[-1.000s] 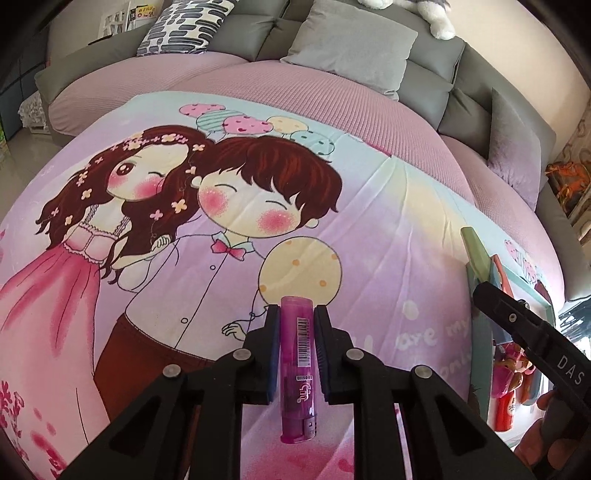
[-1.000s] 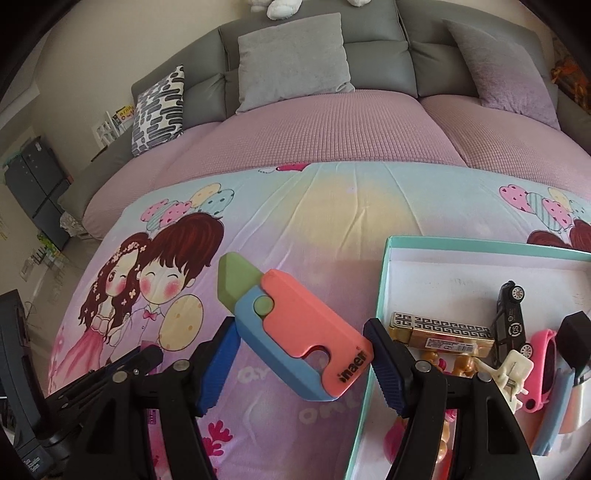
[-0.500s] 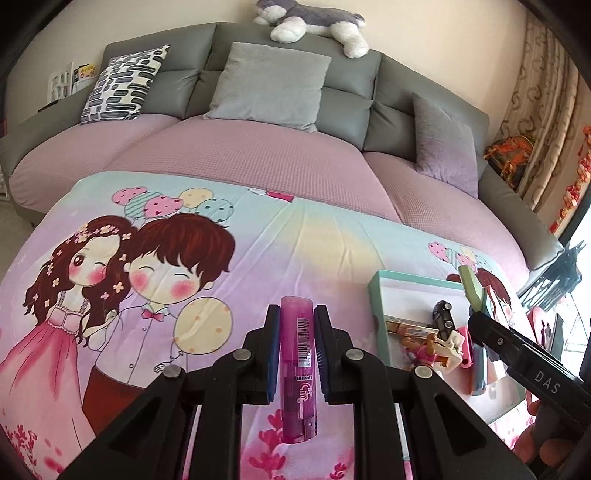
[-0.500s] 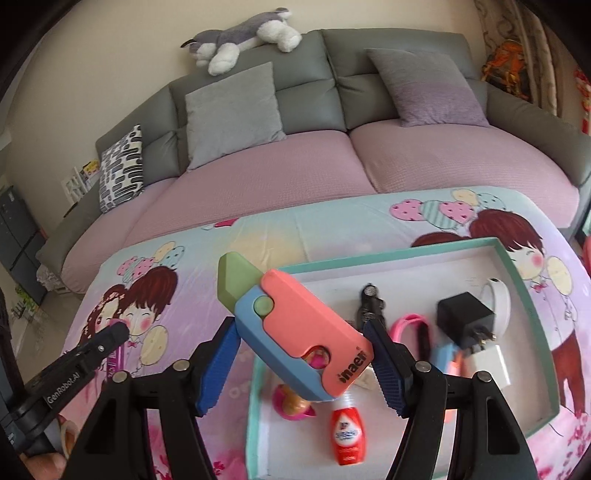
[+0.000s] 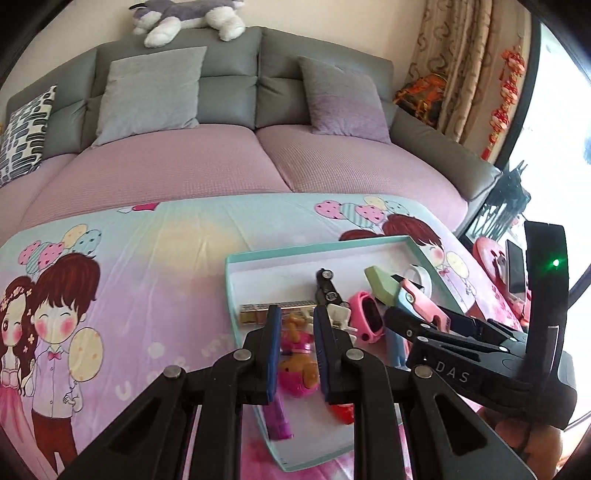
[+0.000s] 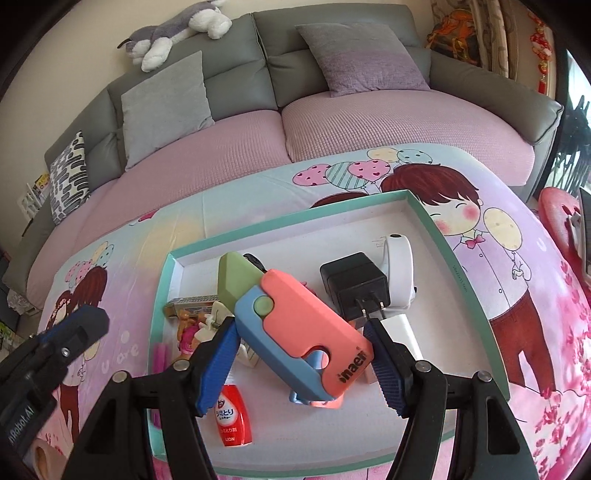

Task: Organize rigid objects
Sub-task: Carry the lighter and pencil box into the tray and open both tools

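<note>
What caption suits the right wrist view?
Right tongs hold a coral-and-blue toy over a cluttered teal tray.

Sofa (image 6: 236,122): I see grey backrests, with a pink cover over the seats.
Plush husky (image 5: 184,14): lying along the top of the backrest.
Cushions: I count a grey cushion (image 6: 166,107), a lilac cushion (image 6: 365,59), and a black-and-white patterned cushion (image 6: 68,177) at far left.
Curtain (image 5: 458,66): beige, patterned, on the right.
Red hanging ornaments (image 5: 502,92): beside the curtain.

Matt plastic toy knife (image 6: 295,332); glossy red bottle (image 6: 232,421); printed cloth cover (image 6: 498,258).
</note>
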A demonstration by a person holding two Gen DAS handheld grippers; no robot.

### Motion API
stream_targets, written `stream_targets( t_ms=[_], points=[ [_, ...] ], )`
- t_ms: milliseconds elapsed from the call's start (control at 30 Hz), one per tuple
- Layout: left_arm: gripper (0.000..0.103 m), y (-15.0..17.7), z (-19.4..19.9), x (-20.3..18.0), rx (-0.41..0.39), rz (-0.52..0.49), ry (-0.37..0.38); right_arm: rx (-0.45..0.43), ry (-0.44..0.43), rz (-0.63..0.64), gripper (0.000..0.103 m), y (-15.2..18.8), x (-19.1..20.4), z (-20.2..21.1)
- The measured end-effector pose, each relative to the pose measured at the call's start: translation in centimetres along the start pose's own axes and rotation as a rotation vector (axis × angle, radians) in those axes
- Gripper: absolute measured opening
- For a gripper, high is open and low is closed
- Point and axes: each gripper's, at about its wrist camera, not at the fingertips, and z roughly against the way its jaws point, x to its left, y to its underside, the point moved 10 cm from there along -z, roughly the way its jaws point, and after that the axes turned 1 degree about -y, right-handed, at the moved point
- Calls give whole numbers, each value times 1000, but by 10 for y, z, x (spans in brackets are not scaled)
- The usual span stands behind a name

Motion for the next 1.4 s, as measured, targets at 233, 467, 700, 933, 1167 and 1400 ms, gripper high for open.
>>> stream_targets(
  t_ms=[233,467,700,933,1167,1400],
  points=[
    [18,16,-28,-27,83,-60,13,15,-26,-28,72,2,-8,1],
    [18,22,-37,-16,110,-42,-40,31,-29,-28,72,5,-13,-5],
    [18,25,-39,4,127,-12,-99,66,-34,-27,72,11,-13,-15],
    [19,25,-37,17,127,16,-135,85,-17,-17,72,15,-14,-19],
    [43,23,-32,42,107,95,-186,99,-12,-9,72,17,-13,-23],
    [58,26,-27,74,97,189,-248,100,-6,7,77,18,-11,-25]
  ],
)
